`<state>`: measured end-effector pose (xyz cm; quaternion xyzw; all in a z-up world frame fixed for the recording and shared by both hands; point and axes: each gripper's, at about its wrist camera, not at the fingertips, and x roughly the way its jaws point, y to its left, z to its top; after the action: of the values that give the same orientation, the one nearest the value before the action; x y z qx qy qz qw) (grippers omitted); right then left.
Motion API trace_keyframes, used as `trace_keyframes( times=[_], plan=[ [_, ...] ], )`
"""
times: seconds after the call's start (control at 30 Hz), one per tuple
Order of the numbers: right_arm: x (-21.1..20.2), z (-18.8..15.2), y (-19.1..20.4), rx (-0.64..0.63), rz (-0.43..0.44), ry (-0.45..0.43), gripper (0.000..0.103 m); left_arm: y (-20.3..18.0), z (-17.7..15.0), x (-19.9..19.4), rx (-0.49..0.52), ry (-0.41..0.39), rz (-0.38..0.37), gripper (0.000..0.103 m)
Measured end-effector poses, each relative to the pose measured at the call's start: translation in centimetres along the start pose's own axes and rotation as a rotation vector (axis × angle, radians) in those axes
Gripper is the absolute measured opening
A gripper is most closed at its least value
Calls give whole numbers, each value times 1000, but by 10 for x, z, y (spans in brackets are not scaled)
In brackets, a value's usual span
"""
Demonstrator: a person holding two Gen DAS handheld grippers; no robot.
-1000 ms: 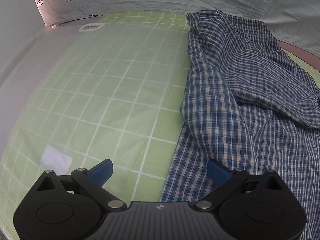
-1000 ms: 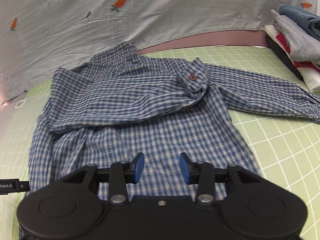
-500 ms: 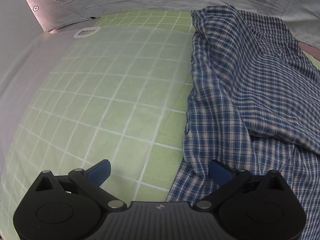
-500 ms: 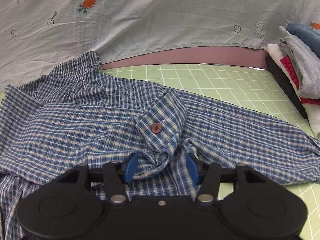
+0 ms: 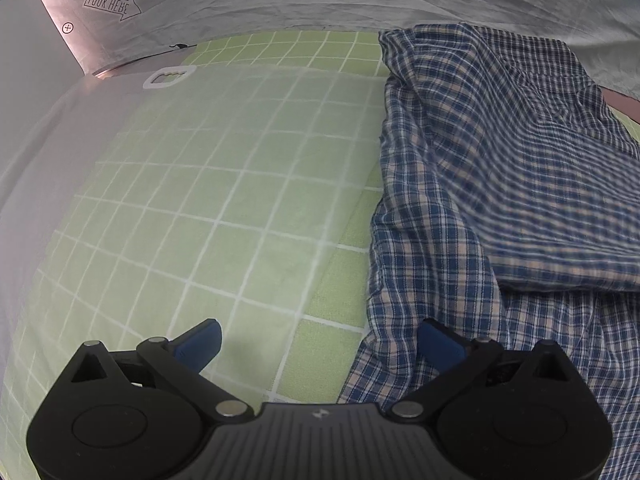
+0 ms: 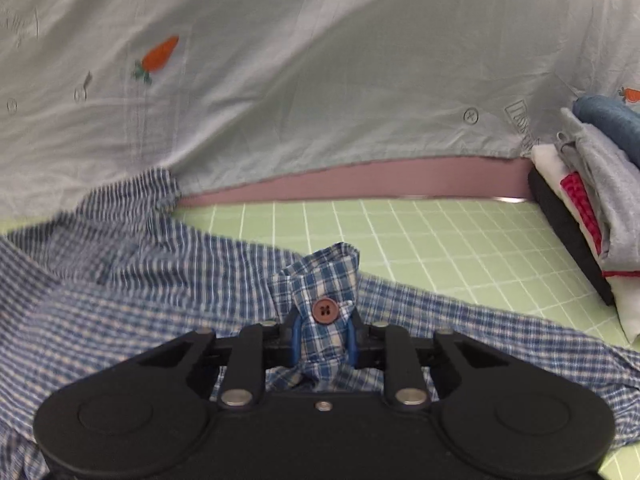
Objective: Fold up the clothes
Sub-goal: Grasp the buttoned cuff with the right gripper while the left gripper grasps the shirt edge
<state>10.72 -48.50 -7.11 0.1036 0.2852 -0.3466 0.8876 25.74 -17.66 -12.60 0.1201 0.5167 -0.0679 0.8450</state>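
Looking down my right tongs [image 6: 323,338], they're clamped on a bunched cuff with a brown button [image 6: 325,311], part of the blue-and-white checked cotton shirt [image 6: 120,300] that's spread out rumpled on the green gridded mat [image 6: 420,240] covering the surface. That sleeve runs off to the right, across the mat toward the stack of folded clothes [image 6: 588,200], so its long axis is left-right and the shirt body sits to my left. I reckon whatever comes next with this sleeve hinges on that: the cuff would have to travel leftward over the body.

My left tongs [image 5: 318,346] are spread wide with nothing in them, straddling the shirt's left edge [image 5: 384,280], one blue finger over bare mat and the other over fabric.

The left view shows that free side edge and a folded-over layer; the right view alone shows the pinched cuff and the stack. Neither shows the hem.
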Motion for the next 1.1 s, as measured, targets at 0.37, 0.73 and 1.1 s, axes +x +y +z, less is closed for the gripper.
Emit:
trace_keyframes(
  times=[0.37, 0.73, 1.1],
  plan=[
    [18, 2, -75, 222, -145, 82, 29, 8, 8, 1, -34, 28, -48, 103],
    [19, -38, -91, 405, -166, 170, 66, 8, 92, 13, -117, -45, -223, 103],
    [31, -41, -111, 488, -179, 206, 67, -11, 172, 63, -189, -63, -330, 72]
  ],
)
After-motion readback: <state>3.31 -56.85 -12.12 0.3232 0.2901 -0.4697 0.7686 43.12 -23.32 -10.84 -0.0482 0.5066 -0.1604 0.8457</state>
